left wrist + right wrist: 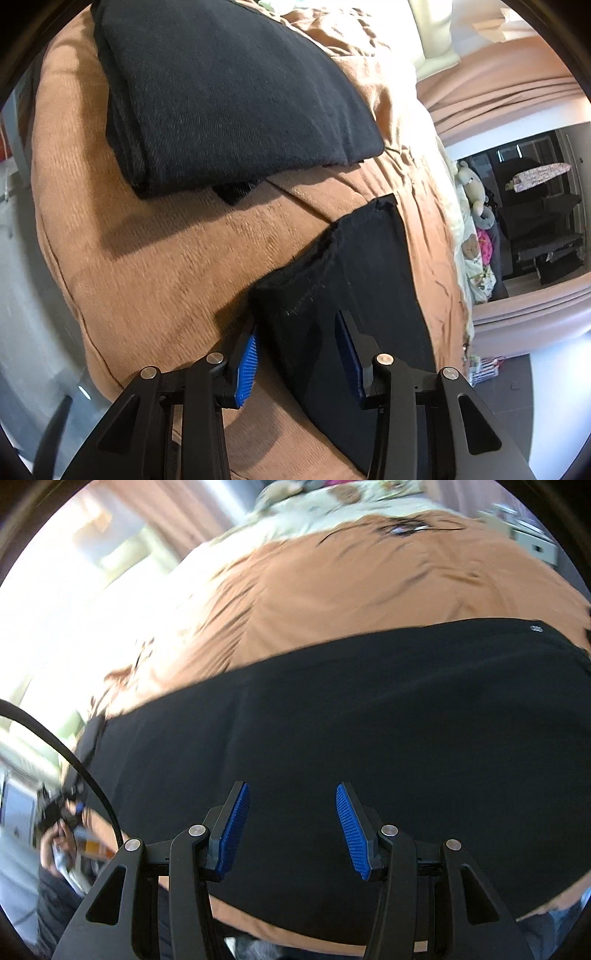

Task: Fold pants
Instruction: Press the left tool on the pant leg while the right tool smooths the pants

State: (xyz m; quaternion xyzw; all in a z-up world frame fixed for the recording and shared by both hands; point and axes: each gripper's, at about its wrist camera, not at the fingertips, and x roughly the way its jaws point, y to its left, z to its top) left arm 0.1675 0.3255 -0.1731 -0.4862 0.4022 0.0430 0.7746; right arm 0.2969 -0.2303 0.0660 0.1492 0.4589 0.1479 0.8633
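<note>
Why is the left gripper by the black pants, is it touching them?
Touching. In the left wrist view, the left gripper has the black pants hem bunched between its fingers, and the blue left pad presses against the cloth.

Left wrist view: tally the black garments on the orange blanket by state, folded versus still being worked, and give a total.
Folded black garment lying flat on the orange ribbed blanket: 1
Black pants end between the left gripper pads: 1
Total: 2

Orange bedspread (pixel 155 295) over a bed; pink curtains (pixel 495 99) by a bright window; pale floor (pixel 554 387)
</note>
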